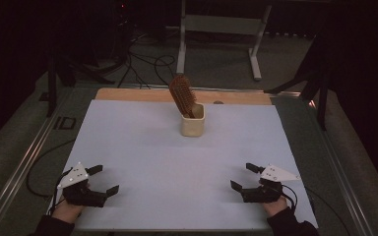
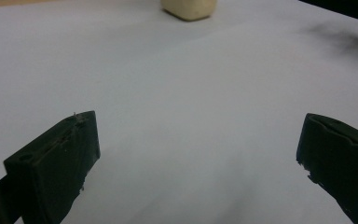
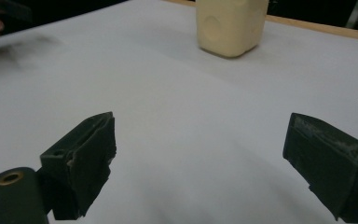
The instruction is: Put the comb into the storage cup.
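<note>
A brown wooden hairbrush (image 1: 182,95) stands bristle end up, leaning left, in a cream cup (image 1: 192,121) at the far middle of the white sheet (image 1: 177,162). The cup's base (image 2: 189,8) sits at the top of the left gripper view, and the cup (image 3: 230,25) rises ahead in the right gripper view. My left gripper (image 1: 106,179) rests open at the near left, nothing between its jaws. My right gripper (image 1: 242,177) rests open at the near right, also holding nothing. Both lie well short of the cup.
A wooden strip (image 1: 128,95) runs along the table's far edge. Metal rails (image 1: 24,162) flank the table. A white stand frame (image 1: 219,24) and cables (image 1: 142,64) lie on the floor beyond. Cables trail from both grippers.
</note>
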